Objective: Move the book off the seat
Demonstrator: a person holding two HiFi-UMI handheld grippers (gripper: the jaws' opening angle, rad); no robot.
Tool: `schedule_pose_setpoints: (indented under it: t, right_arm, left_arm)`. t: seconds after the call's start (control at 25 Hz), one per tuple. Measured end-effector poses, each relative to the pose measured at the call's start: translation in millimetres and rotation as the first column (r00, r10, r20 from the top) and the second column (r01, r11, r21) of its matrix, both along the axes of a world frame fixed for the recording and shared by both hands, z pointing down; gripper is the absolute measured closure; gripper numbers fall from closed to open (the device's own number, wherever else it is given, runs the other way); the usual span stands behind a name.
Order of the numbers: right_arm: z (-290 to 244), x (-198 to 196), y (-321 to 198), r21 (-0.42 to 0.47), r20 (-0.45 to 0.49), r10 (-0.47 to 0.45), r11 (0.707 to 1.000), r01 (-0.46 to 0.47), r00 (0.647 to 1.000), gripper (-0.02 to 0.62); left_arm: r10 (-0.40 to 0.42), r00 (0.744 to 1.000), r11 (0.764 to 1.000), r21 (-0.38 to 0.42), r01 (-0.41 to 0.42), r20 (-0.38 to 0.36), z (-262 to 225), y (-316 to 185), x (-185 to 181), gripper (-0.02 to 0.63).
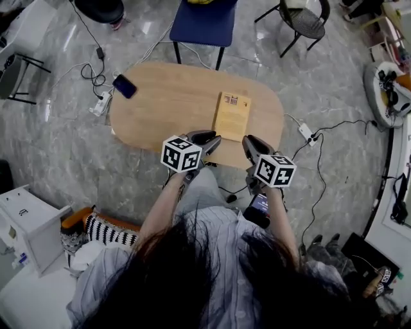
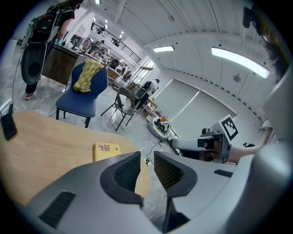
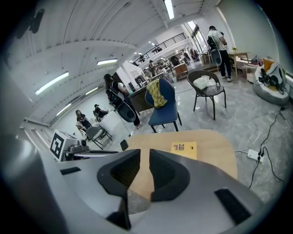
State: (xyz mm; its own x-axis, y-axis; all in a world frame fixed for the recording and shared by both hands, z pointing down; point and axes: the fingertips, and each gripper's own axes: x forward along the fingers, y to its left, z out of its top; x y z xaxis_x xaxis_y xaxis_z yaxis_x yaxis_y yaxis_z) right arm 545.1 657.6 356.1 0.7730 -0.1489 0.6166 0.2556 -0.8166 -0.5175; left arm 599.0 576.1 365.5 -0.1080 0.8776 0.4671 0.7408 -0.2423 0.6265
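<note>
A thin yellow book (image 1: 232, 115) lies flat on the oval wooden table (image 1: 167, 109), towards its near right side. My left gripper (image 1: 209, 142) and right gripper (image 1: 249, 146) hover side by side at the table's near edge, just short of the book and on either side of its near end. In the left gripper view the book (image 2: 106, 151) lies ahead and to the left of the left gripper (image 2: 146, 157). In the right gripper view the book (image 3: 184, 149) lies ahead and to the right of the right gripper (image 3: 144, 155). Both pairs of jaws stand a narrow gap apart with nothing between them.
A dark phone (image 1: 124, 85) lies at the table's far left edge. A blue chair (image 1: 205, 22) with a yellow cloth (image 2: 89, 75) on it stands beyond the table, and a black chair (image 1: 307, 19) farther right. Power strips (image 1: 101, 103) and cables lie on the floor.
</note>
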Motion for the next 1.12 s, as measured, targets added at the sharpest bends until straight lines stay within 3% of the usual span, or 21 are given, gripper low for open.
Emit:
schedule_pose_setpoints:
  t: [0.36,0.6,0.84,1.12]
  right_arm:
    - [-10.1,-55.0,14.2,-0.006,-0.033,-0.009,1.0,0.009,0.999,0.526]
    - [-17.6,-113.4,22.5,-0.025,-0.069,-0.026,0.999,0.025,0.997,0.526]
    - [-24.4,-170.3,20.5,-0.048,-0.105,-0.061,0.997,0.057,0.993,0.526]
    - [-38.0,-227.2,-4.0,-0.099,-0.149,-0.128,0.988,0.114,0.98,0.526]
  left_arm:
    - [-0.008,0.999,1.0,0.015,0.009,-0.045,-20.2,10.7,-50.5,0.515]
    - [-0.032,0.995,0.999,-0.011,0.031,-0.096,-41.8,22.2,-106.8,0.515]
    - [-0.106,0.989,0.993,-0.059,0.101,-0.098,-56.0,18.9,-169.0,0.515]
    - [-0.114,0.985,0.992,-0.065,0.106,-0.13,-60.5,2.2,-240.3,0.517]
